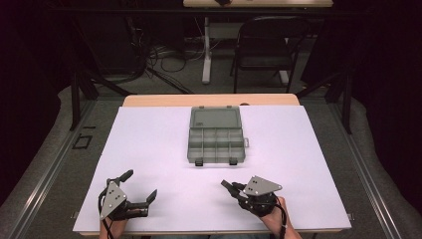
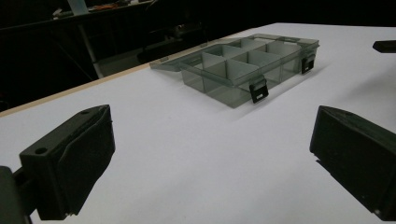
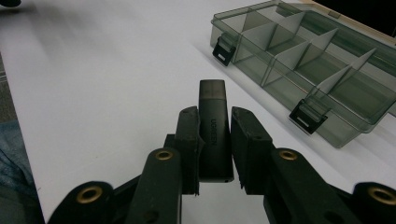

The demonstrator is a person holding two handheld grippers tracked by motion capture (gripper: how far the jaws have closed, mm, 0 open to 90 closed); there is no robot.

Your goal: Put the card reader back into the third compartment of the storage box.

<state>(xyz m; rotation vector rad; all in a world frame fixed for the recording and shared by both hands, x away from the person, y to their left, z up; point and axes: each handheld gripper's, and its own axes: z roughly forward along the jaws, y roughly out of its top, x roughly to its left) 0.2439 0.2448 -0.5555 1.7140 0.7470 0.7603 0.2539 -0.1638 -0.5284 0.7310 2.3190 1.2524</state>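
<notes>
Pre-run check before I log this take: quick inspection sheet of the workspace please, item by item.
Surface: white table, wooden edge at the far side.
Job's things: clear compartment box near the middle, lid open and laid back, compartments look empty; dark adapter clamped in the right gripper.
Clutter: nothing seen.
Grippers: left gripper open, nothing between its jaws, near the front left edge; right gripper shut on the adapter, near the front right.
Cables: a black cable trails from the right gripper; loose cables on the floor beyond the table.
Surroundings: dark room, folding chair, desk leg behind.
</notes>
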